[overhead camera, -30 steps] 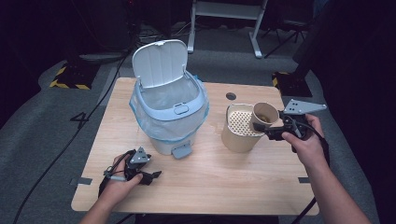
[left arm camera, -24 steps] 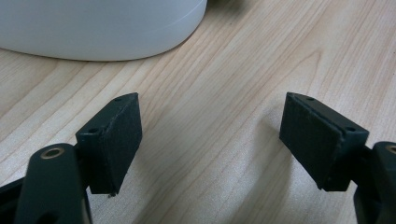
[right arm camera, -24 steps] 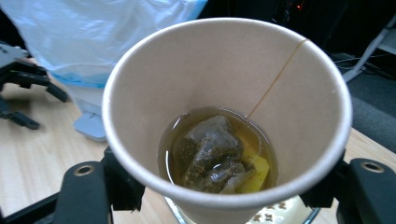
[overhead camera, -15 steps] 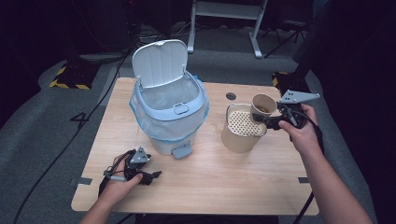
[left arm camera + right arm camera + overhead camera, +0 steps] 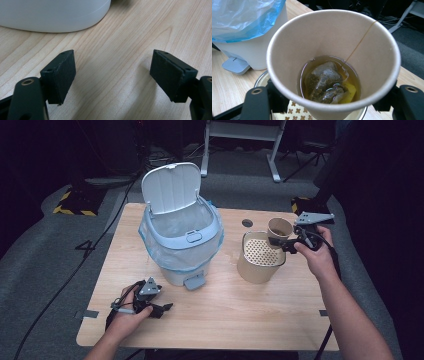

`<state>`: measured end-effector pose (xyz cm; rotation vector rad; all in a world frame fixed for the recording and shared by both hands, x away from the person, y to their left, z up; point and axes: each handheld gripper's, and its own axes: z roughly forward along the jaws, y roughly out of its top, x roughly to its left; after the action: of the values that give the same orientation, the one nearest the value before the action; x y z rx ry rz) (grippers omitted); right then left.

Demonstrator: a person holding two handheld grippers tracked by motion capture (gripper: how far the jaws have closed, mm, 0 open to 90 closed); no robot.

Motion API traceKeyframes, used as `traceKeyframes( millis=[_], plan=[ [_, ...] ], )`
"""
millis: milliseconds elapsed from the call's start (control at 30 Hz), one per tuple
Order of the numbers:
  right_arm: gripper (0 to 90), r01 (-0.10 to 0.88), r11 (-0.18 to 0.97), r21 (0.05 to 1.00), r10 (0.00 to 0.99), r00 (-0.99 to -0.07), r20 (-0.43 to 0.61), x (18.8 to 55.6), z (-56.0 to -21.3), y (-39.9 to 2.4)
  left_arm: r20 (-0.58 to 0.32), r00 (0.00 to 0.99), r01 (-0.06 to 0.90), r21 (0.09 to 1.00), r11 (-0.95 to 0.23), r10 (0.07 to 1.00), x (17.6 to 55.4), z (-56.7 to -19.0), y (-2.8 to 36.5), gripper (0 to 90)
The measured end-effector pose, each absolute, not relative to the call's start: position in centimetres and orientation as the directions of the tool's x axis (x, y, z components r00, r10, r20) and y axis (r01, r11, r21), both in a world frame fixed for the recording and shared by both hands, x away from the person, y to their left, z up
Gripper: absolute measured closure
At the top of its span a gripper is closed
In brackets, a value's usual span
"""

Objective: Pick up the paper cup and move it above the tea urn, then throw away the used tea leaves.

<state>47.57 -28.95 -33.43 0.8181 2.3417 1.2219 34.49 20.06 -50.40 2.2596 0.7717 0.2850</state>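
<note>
My right gripper [image 5: 286, 241] is shut on a tan paper cup [image 5: 279, 228], held upright over the far right rim of a tan canister with a perforated strainer top [image 5: 260, 257]. In the right gripper view the cup [image 5: 332, 50] holds a little brown tea, a tea bag [image 5: 324, 82] and its string, with the jaws of the right gripper [image 5: 332, 100] on either side. A white pedal bin [image 5: 182, 245] stands with its lid up and a blue liner. My left gripper [image 5: 160, 309] rests open on the table by the bin's base; nothing lies between the pads of the left gripper [image 5: 112, 75].
The bin's foot pedal [image 5: 194, 281] sticks out toward the table's near side. A round cable hole [image 5: 247, 223] sits in the wooden table [image 5: 225, 320] behind the canister. Beyond the far edge are dark floor and a white frame [image 5: 245, 130].
My right gripper has carried the cup a little farther from the person, along the canister's right rim. The left gripper has stayed put.
</note>
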Motion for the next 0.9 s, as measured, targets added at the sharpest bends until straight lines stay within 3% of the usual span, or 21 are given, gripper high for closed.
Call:
traceKeyframes(
  millis=[367, 433, 467, 733, 833, 900],
  plan=[
    [31.6, 0.262, 0.512, 0.818, 0.621, -0.771, -0.141, 47.6, -32.9, -29.0, -0.022, 0.8, 0.442, 0.697, -0.565, 0.599, 34.6, -50.4, 20.1, 20.4],
    [31.6, 0.214, 0.595, 0.775, 0.603, -0.756, -0.254, 47.4, -32.5, -28.8, -0.021, 0.8, 0.442, 0.697, -0.565, 0.599, 34.6, -50.4, 20.1, 20.4],
    [31.6, 0.214, 0.595, 0.775, 0.603, -0.756, -0.254, 47.4, -32.5, -28.8, -0.021, 0.8, 0.442, 0.697, -0.565, 0.599, 34.6, -50.4, 20.1, 20.4],
    [31.6, 0.067, 0.783, 0.619, 0.486, -0.687, -0.54, 46.8, -31.7, -28.3, -0.021, 0.8, 0.442, 0.696, -0.565, 0.6, 34.6, -50.4, 20.1, 20.3],
    [31.7, 0.014, 0.863, 0.505, 0.399, -0.63, -0.666, 46.7, -31.6, -28.1, -0.022, 0.8, 0.442, 0.696, -0.565, 0.599, 34.6, -50.4, 20.1, 20.3],
    [31.7, -0.001, 0.883, 0.469, 0.367, -0.621, -0.693, 46.7, -31.6, -28.1, -0.022, 0.8, 0.443, 0.696, -0.565, 0.6, 34.6, -50.4, 20.1, 20.3]
  ],
)
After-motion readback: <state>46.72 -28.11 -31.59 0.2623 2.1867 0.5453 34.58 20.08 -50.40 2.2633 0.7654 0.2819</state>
